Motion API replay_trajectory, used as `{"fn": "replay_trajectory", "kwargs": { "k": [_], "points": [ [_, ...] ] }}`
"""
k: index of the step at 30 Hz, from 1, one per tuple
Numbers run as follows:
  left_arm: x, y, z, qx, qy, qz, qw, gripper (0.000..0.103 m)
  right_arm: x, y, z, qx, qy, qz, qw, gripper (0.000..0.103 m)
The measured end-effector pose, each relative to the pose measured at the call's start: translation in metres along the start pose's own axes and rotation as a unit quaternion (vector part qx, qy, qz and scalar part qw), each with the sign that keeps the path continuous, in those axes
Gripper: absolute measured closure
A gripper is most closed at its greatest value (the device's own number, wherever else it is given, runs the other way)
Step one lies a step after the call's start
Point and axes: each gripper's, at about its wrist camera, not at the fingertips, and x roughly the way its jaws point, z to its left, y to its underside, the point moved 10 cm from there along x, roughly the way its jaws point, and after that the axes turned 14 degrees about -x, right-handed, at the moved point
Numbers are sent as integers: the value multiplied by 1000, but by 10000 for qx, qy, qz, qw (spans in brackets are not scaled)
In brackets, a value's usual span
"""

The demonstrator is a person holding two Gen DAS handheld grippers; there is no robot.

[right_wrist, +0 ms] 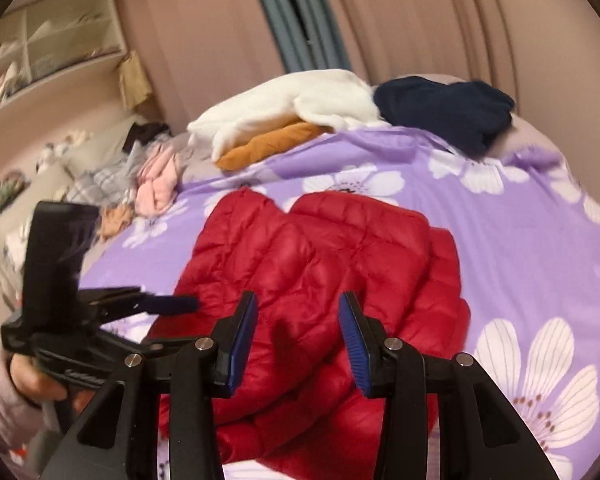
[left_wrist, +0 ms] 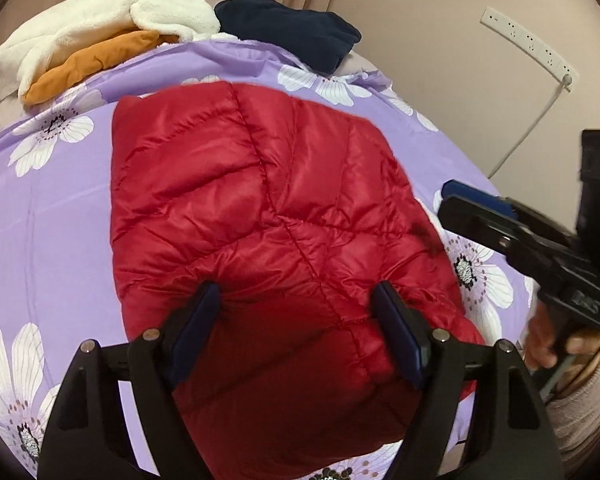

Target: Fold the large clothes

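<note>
A red quilted puffer jacket (left_wrist: 268, 216) lies folded into a compact bundle on the purple flowered bedsheet (left_wrist: 60, 208); it also shows in the right wrist view (right_wrist: 320, 272). My left gripper (left_wrist: 296, 300) is open, its jaws wide apart just above the jacket's near part, holding nothing. My right gripper (right_wrist: 298, 308) is open and empty above the jacket's near edge. The right gripper also shows at the right of the left wrist view (left_wrist: 480, 212), beside the jacket. The left gripper shows at the left of the right wrist view (right_wrist: 172, 304).
At the far edge of the bed lie a white fleece garment (left_wrist: 100, 28) on an orange one (left_wrist: 92, 64), and a dark navy one (left_wrist: 292, 32). Pink and plaid clothes (right_wrist: 156, 180) are heaped at the left. A power strip (left_wrist: 528, 40) hangs on the wall.
</note>
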Motion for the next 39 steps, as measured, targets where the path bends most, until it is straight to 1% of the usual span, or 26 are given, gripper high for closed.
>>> {"fn": "replay_trajectory", "kwargs": {
  "k": [1,3,4,6,9,14,17,20,23,25,27,29,31,32,35,37,39],
  "points": [
    [4,2,-1,53,-29,23,10000,25,6,3,1,-60,6,131,9999,60],
    [7,6,-4,165,-92,27,9998,24,23,14,-5,-89,156,456,9988,60],
    [10,6,-7,228,-126,30,9997,25,36,25,-11,-25,187,699,9974,60],
    [14,7,-9,303,-150,29,9994,24,49,38,-19,95,198,855,9961,60],
    [20,8,-9,405,-196,22,9990,24,56,48,-27,276,117,793,9964,60],
    [23,9,-9,500,-226,15,9985,23,57,54,-28,439,62,712,9965,60],
    [13,7,-8,338,-154,-1,9993,23,49,48,-25,531,3,663,9964,60],
    [-8,8,-8,215,-71,-85,9997,23,46,46,-26,583,-15,653,9962,59],
    [-25,15,-6,353,-181,-254,9989,24,43,46,-26,636,11,646,9959,58],
    [-26,22,-1,396,-315,-240,9984,24,41,45,-26,685,6,640,9956,58],
    [-20,28,3,427,-373,-156,9983,24,34,40,-25,703,99,602,9957,58],
    [-16,32,3,508,-464,-144,9975,24,23,30,-23,542,308,462,9970,58],
    [-13,32,1,547,-467,-146,9973,24,8,13,-18,238,590,150,9979,58],
    [-12,32,0,539,-457,-138,9974,24,2,5,-16,125,658,-17,9978,58],
    [-9,34,0,570,-472,-120,9972,23,1,-12,-12,37,526,-278,9982,58],
    [-7,35,0,621,-492,-117,9968,23,14,-10,-13,40,434,-137,9990,58],
    [-5,35,1,647,-505,-108,9966,22,33,0,-17,59,463,137,9988,58]
  ]
}}
